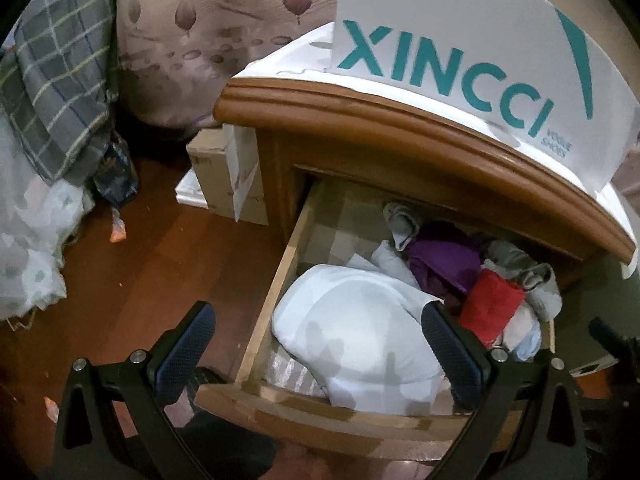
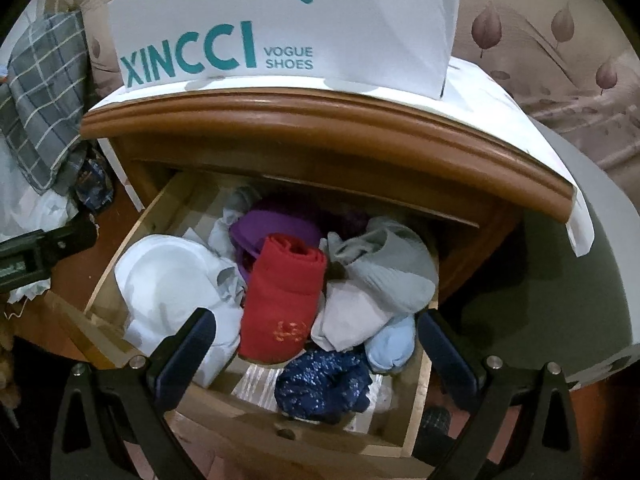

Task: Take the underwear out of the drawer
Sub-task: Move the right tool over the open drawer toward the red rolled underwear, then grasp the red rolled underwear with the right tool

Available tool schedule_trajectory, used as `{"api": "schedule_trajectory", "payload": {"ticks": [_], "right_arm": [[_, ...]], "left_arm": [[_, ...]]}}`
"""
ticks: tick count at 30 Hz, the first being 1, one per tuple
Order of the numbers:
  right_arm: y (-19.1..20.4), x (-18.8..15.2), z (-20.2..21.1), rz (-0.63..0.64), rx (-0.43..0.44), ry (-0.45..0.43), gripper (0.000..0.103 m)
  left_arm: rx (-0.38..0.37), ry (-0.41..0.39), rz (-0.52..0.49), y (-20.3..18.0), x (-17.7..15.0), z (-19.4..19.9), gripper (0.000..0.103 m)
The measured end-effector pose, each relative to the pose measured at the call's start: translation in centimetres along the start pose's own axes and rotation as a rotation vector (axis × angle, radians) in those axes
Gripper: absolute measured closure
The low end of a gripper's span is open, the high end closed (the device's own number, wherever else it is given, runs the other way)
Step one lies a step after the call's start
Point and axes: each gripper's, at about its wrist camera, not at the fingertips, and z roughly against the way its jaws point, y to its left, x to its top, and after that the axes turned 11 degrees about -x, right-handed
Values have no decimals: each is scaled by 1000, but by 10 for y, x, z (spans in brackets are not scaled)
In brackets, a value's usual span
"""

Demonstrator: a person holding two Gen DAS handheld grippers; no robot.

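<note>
Two grippers hover over the open drawer (image 2: pixel 416 396) of a wooden nightstand (image 2: pixel 320 120), jaws of both spread wide apart, nothing held. Left gripper (image 1: pixel 320 344) sits above the drawer's left-front corner; its left finger is over the wood floor (image 1: pixel 140 264), right finger over the clothes. Right gripper (image 2: pixel 316 352) is centred over the front of the pile; from its cam the left gripper shows as a dark shape at far left, outside the drawer.

Underwear etc. is inside the drawer, a loose heap filling the middle & right; a strip at the left-back shows bare liner. White padded bra (image 2: pixel 168 276) lies at left-front. Red folded garment (image 2: pixel 284 300) w/ small gold embroidery is in the middle, touching the bra's edge. Purple piece (image 2: pixel 264 228) behind the red one. Grey garment (image 2: pixel 392 268) at right-back, pale pinkish one (image 2: pixel 352 316) under it, light blue roll (image 2: pixel 392 344) at right-front, dark blue sparkly fabric (image 2: pixel 324 384) at the front wall.

On the nightstand's top surface stands a white XINCCI shoe bag (image 2: pixel 280 32). Plaid cloth (image 1: pixel 60 80) hangs at left, cardboard boxes (image 1: pixel 224 176) on the floor beside the nightstand.
</note>
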Motion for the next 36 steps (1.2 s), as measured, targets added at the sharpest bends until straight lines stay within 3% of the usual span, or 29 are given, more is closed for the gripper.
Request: {"api": "schedule_trajectory", "payload": {"ticks": [7, 11, 14, 22, 29, 34, 36], "right_arm": [[2, -4, 7, 6, -9, -44, 0], [1, -3, 2, -7, 0, -16, 0], [3, -1, -4, -2, -2, 10, 0], [14, 17, -22, 52, 11, 85, 0], [25, 24, -50, 119, -8, 167, 0], [28, 24, -66, 127, 1, 216, 19], [31, 24, -72, 142, -2, 231, 20]], "left_arm": [[13, 1, -109, -22, -4, -3, 1], [5, 11, -114, -26, -4, -6, 0], [40, 3, -118, -27, -4, -7, 0], [94, -4, -89, -16, -3, -9, 0], [13, 72, 21, 6, -6, -21, 0], [30, 62, 53, 18, -8, -17, 1], [22, 56, 61, 20, -9, -14, 1]]}}
